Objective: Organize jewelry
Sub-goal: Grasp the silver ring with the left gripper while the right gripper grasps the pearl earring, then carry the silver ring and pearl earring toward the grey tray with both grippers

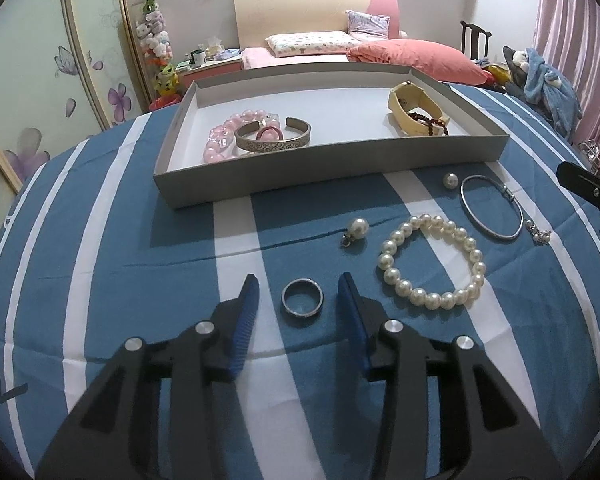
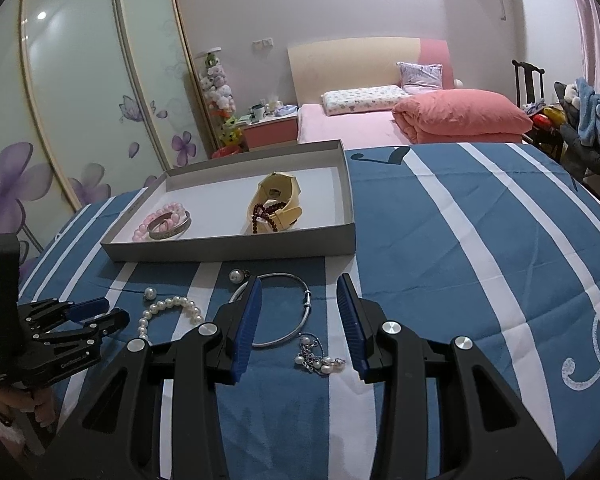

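Your left claw (image 1: 298,308) is spread wide and empty, its blue pads flanking the silver ring (image 1: 302,297), which lies flat on the striped cloth of the surface (image 1: 100,280) with a gap on each side. Your right claw (image 2: 299,320) is likewise spread and holding nothing; it sits over the thin silver bangle (image 2: 278,310), with the small pearl-and-chain piece (image 2: 320,362) lying between its fingers, nearer the camera. The grey tray (image 1: 332,178) stands beyond, already holding a pink bead bracelet (image 1: 224,136), an engraved cuff (image 1: 274,140), and a cream watch (image 1: 416,112) with dark red beads draped on it. On the cloth outside it lie the ring, a pearl bracelet (image 1: 432,262), two loose pearl pieces (image 1: 356,230) (image 1: 451,180), the bangle and the chain piece. The step in hand appears to be lifting the ring with the left claw. A flat band on soft fabric is likely to slide or tip under a closing pad, so lower until the pad tips meet the cloth, keep the ring centred, and close slowly and squarely across its widest part. Watch that you do not pinch a fold of cloth with it. Keep well clear of the pearl bracelet just to the right. Hold the right claw off the bangle until the left has cleared toward the tray.
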Motion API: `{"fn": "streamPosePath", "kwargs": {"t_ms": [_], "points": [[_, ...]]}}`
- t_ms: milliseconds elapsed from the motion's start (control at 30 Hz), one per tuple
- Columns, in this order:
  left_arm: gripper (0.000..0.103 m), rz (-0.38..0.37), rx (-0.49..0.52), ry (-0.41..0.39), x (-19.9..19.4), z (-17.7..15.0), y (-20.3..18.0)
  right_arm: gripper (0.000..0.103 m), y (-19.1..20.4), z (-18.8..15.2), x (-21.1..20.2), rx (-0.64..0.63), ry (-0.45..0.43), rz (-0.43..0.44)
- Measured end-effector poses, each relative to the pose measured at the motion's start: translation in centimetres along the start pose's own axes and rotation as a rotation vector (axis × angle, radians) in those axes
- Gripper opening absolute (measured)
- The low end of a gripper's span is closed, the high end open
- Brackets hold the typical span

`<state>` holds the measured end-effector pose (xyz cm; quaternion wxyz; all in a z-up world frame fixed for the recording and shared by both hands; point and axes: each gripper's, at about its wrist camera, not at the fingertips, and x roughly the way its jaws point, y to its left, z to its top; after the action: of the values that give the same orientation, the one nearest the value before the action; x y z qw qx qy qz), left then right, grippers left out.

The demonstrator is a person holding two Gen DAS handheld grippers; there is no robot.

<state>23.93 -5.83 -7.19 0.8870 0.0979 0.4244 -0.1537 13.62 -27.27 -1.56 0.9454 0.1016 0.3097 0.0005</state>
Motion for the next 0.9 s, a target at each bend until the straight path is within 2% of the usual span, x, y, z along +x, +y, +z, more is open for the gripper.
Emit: {"fn": "streamPosePath", "kwargs": {"t_ms": [67, 100, 133, 300, 467, 667, 900], "points": [[0.041, 0.0, 0.002, 0.001, 0.0, 0.0, 0.0, 0.04, -0.1, 0.0, 0.1, 0.004, 0.003, -0.001], [0.036, -0.004, 0.004, 0.001, 0.1, 0.0, 0.0, 0.04, -0.2, 0.0, 0.1, 0.006, 0.004, -0.002], [0.022, -0.005, 0.007, -0.001, 0.0, -0.1, -0.1, 0.04, -0.2, 0.0, 0.1, 0.009, 0.005, -0.003], [0.022, 0.024, -0.011, -0.004, -0.1, -0.2, 0.4, 0.04, -0.6, 0.0, -0.1, 0.004, 0.007, -0.016], [0.022, 0.087, -0.089, 0.0, -0.3, -0.4, 3.6, 0.04, -1.6, -0.2, 0.0, 0.005, 0.033, -0.042], [0.022, 0.127, -0.167, 0.004, -1.0, -1.3, 6.8, 0.04, -1.4, -1.1, 1.1, -0.046, 0.114, -0.049], [0.022, 0.127, -0.181, 0.004, -1.9, -2.2, 7.3, 0.04, -0.3, -1.9, 2.5, -0.095, 0.2, -0.059]]}}
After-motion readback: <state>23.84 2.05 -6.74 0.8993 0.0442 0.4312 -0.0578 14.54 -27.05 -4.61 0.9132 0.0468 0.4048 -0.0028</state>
